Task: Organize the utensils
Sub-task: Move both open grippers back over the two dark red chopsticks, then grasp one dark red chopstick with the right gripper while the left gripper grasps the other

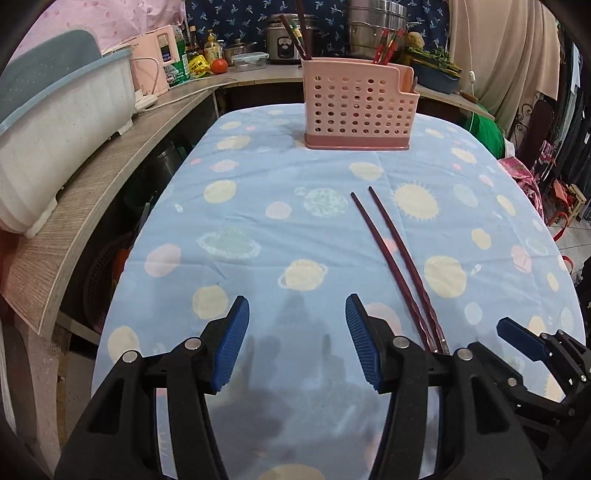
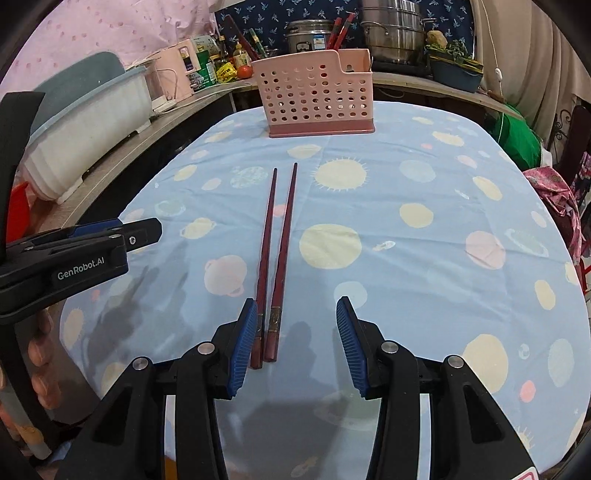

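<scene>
You had even, fairly bright indoor light from above. It threw soft, many-edged grey shadows on the tablecloth (image 1: 280, 229) just ahead of both tools. Both pictures were sharp in the middle, with no motion blur and no strong glare. The fisheye bent the table's edges and left dark corners. The pots (image 2: 391, 33) showed mild shine.
</scene>
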The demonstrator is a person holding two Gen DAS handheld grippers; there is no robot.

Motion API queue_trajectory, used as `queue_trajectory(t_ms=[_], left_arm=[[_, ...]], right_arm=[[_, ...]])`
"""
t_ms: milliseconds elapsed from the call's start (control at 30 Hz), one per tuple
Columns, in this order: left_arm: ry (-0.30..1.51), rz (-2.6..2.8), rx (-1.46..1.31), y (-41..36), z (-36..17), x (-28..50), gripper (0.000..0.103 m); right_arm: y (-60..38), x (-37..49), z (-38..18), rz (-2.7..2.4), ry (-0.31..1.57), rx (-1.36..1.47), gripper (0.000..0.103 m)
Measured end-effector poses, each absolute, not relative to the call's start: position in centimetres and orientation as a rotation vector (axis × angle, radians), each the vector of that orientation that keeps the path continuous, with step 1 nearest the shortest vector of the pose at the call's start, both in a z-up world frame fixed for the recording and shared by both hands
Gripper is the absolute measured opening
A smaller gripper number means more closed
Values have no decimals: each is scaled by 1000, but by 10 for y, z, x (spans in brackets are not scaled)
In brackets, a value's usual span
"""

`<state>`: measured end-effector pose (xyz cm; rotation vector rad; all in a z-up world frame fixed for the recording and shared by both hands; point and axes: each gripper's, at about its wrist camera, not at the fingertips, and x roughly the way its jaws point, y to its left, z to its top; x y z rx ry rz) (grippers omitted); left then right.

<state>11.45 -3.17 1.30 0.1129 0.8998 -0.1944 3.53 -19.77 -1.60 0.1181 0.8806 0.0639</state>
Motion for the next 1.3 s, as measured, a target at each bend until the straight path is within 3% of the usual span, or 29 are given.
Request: queue_trajectory(t_ms=[533,833,1167,1300], left_arm=[[937,-197,130,-35,0,106,52],[957,-196,134,-35,-7,104,53],[972,-192,125,-32,-11,105,55],[977,-200,121,-34,-11,104,61]], right_arm=[[-194,36,-24,57,891,129,42],[-191,46,-37,62,925,126,25],[-182,42,-43,52,918,55,17],[-189,38,-44,42,910,69,7]])
